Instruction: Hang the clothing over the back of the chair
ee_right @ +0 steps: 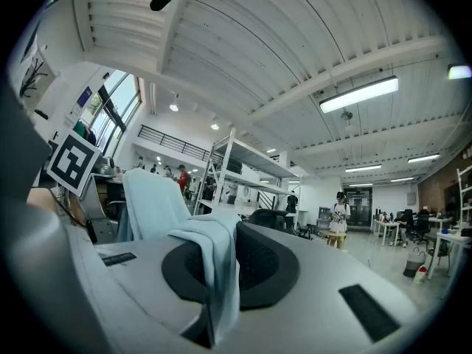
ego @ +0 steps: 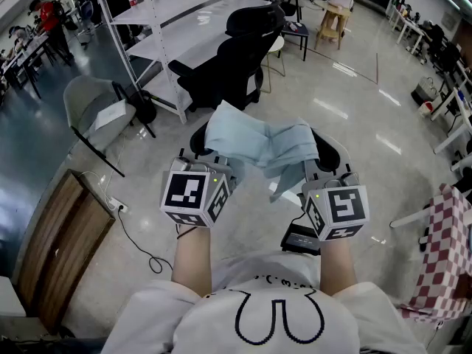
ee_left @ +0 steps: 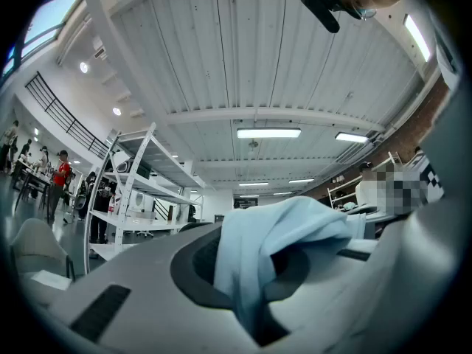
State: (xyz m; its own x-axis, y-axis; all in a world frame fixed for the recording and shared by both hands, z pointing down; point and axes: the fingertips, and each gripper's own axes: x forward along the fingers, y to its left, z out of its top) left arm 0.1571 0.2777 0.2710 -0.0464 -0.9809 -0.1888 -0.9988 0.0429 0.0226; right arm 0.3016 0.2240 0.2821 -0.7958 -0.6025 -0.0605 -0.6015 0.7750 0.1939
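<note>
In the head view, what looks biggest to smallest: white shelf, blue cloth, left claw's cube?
1. White shelf
2. Blue cloth
3. Left claw's cube
Cloth and cube sit nearer the camera, so true sizes are unsure.

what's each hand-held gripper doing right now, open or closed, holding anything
left hand-held gripper: closed on the light blue garment
right hand-held gripper: closed on the same light blue garment

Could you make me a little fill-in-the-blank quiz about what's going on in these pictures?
1. The cloth is light ___.
2. The left gripper and the right gripper are each ___ on it.
3. The chair ahead is ___ in colour.
Missing words: blue; shut; black.
</note>
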